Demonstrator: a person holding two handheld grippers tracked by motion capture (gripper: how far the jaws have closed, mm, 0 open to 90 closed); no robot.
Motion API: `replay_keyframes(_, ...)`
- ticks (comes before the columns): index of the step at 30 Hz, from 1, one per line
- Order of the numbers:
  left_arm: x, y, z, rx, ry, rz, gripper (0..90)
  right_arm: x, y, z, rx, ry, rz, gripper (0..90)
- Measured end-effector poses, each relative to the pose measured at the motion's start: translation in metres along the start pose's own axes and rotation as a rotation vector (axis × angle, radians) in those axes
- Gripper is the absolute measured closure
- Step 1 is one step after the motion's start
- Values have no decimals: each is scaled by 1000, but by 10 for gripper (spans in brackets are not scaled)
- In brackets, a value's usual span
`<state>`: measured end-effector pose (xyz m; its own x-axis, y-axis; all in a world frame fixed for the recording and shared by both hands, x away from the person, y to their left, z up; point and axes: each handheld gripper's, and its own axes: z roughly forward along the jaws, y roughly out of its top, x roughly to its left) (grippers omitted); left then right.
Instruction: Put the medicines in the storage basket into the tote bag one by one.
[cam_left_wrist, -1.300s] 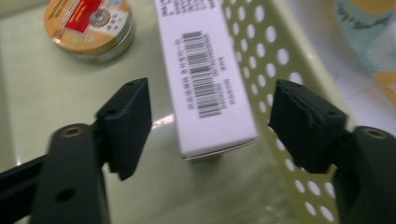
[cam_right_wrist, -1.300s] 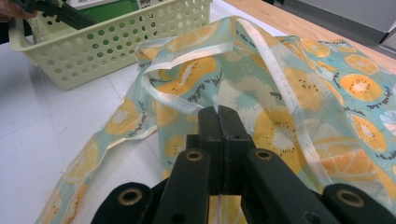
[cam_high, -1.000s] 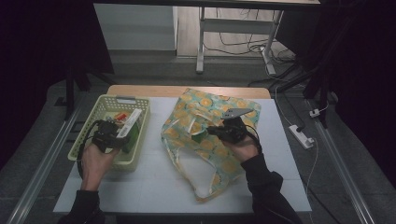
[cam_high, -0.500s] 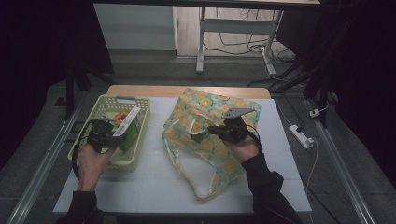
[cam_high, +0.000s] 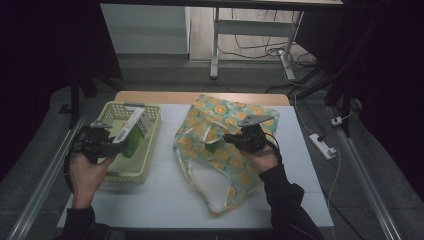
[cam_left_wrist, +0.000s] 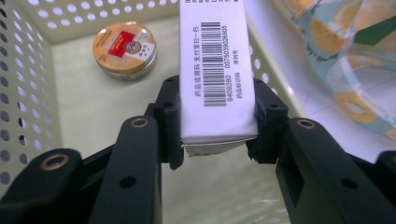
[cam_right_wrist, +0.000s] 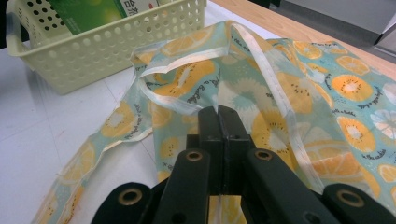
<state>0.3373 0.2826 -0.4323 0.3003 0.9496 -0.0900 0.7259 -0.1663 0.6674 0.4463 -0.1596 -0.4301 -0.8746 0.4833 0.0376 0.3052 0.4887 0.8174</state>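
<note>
A white and green box (cam_high: 131, 131) with a barcode (cam_left_wrist: 217, 70) hangs tilted above the pale yellow basket (cam_high: 150, 150). My left gripper (cam_high: 119, 145) is shut on the box's lower end, and both pads (cam_left_wrist: 170, 126) press its sides. A fabric bag printed with orange slices (cam_high: 220, 155) lies in the middle of the table. My right gripper (cam_high: 227, 139) is shut on the bag's fabric near its mouth, jaws together (cam_right_wrist: 218, 114) on the cloth (cam_right_wrist: 280, 93). A green item (cam_high: 214, 147) shows inside the bag.
A round gold tin with a red label (cam_left_wrist: 124, 50) lies on the floor of the basket (cam_left_wrist: 28, 93). The basket (cam_right_wrist: 107, 46) stands left of the bag on the white tabletop (cam_high: 165, 200). A power strip (cam_high: 322, 146) lies on the floor to the right.
My left gripper has lifted the box up out of the basket and drawn a little to the left. The right gripper and the bag have stayed put.
</note>
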Motion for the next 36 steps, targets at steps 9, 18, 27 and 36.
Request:
replay_keyframes(9,0,1,-20,-50,-42,0,624,0,1,0,4,-3,-1,898)
replay_keyframes(18,-18,7,-34,-68,-72,57,623,-1,0,-1,2,-10,5,898)
replay_keyframes(27,-42,14,-35,-68,-183,121,623,-2,0,-2,-6,-21,12,898)
replay_keyframes(36,-72,18,-25,-27,-253,203,623,-4,-1,-2,-5,-27,16,898)
